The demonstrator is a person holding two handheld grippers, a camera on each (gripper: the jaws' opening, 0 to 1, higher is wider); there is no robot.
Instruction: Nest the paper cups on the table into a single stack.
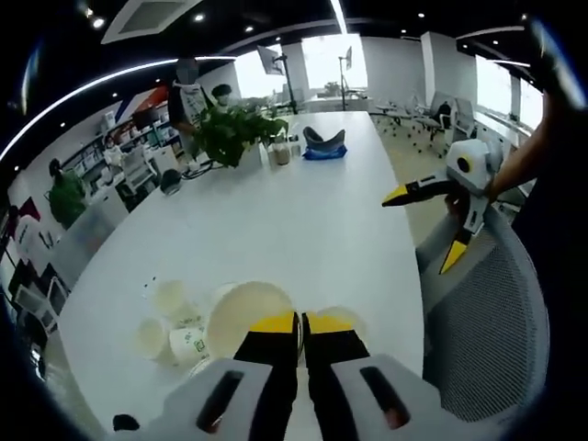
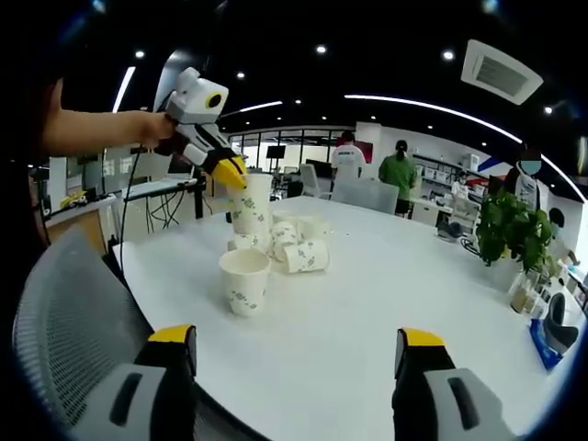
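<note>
White paper cups [image 2: 276, 241] with green print cluster on the table [image 2: 386, 303].

Bright office light, strong fisheye bend in both views.

Light comes from ceiling strips [image 1: 92, 87] and small round spots [image 2: 321, 49], and from big windows [image 1: 326, 62] that are washed out to white in the left gripper view. The white tabletop [image 1: 294, 220] is evenly lit, with only soft, weak shadows under the cups [image 2: 244, 280]. Straight lines curve near the edges. The near jaws look soft and a little blurred; far things are small and not sharp.
</note>
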